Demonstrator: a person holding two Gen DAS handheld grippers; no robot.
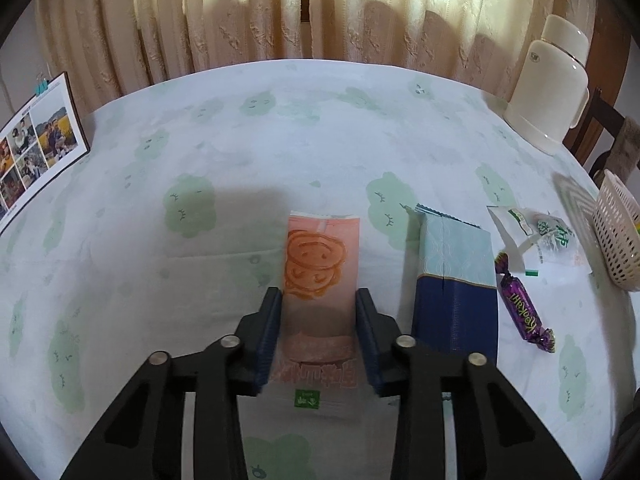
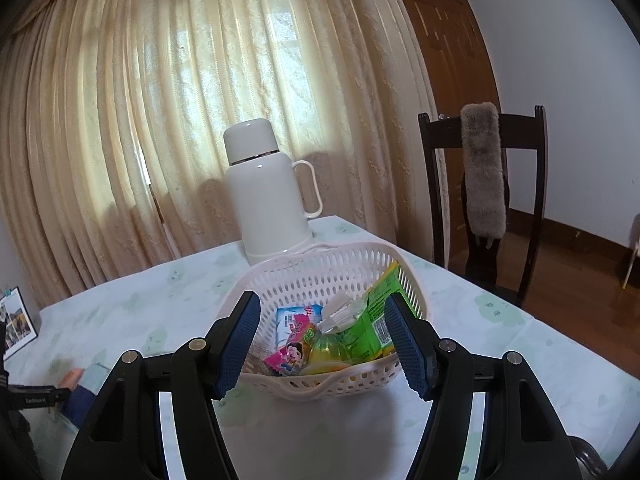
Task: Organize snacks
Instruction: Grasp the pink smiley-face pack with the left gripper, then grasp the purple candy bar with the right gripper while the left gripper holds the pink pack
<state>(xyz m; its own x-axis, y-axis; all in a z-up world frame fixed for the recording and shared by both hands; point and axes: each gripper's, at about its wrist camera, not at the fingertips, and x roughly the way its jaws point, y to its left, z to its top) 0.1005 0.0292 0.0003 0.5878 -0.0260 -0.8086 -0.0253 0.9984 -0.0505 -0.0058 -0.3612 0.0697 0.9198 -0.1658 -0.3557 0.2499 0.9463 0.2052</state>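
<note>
A pink snack packet point(image 1: 320, 256) with an orange smiling-face print lies on the tablecloth. My left gripper point(image 1: 318, 294) is shut on it, with both blue pads against its long edges. To its right lie a blue-and-teal packet point(image 1: 456, 280), a purple wrapped candy point(image 1: 522, 308) and a white-and-green packet point(image 1: 536, 236). The white perforated basket point(image 2: 320, 384) holds a green packet point(image 2: 372, 320), a pink packet point(image 2: 292, 354) and a yellow-green jelly cup point(image 2: 328, 348). My right gripper point(image 2: 322, 300) hangs open just in front of the basket with nothing between its pads.
A white thermos point(image 2: 268, 196) stands behind the basket near the table's far edge. A photo frame point(image 1: 36, 140) leans at the far left. A dark wooden chair point(image 2: 484, 184) with a grey fur cover stands past the table's right side. Curtains hang behind.
</note>
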